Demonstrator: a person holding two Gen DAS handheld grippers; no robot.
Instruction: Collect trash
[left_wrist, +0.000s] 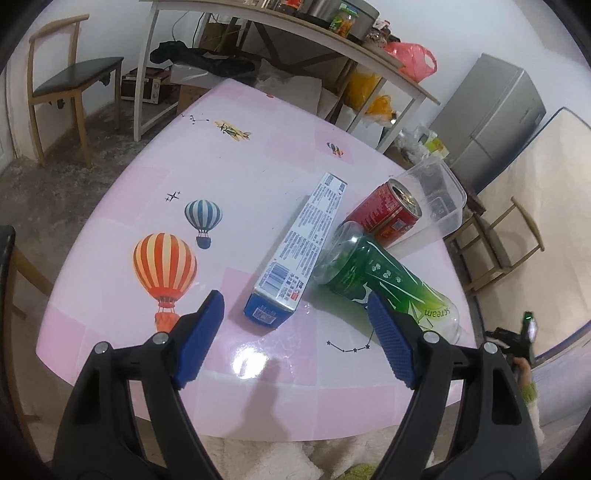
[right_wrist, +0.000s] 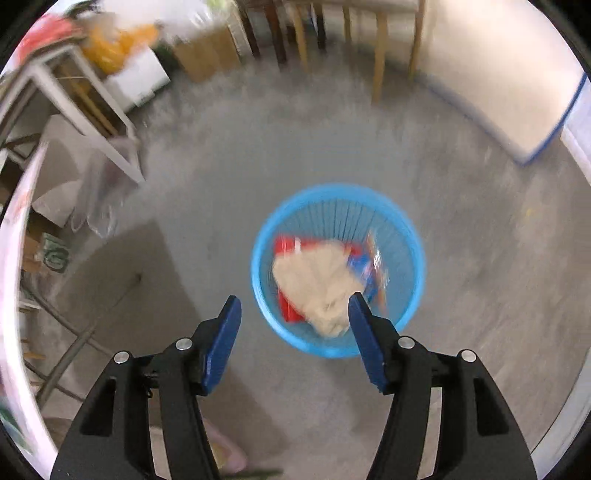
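While the left gripper (left_wrist: 295, 325) hangs over the near part of the pink table (left_wrist: 110, 258), its blue fingers (left_wrist: 201, 332) stand wide apart and hold nothing. The blue carton (left_wrist: 299, 251) lies flat just beyond the gap between them, its near end close to the left finger but apart from it. The green bottle (left_wrist: 384, 280) lies on its side to the right; the right finger covers part of it, and I cannot tell if they touch. Farther right, the red can (left_wrist: 384, 214) leans inside a clear plastic box (left_wrist: 439, 192).

The right gripper (right_wrist: 293, 317) is also open and empty, above the grey floor. The blue basket (right_wrist: 338, 269) stands below and just beyond its fingers, with a beige crumpled bag (right_wrist: 317, 280) and red and blue wrappers inside. This view is blurred.
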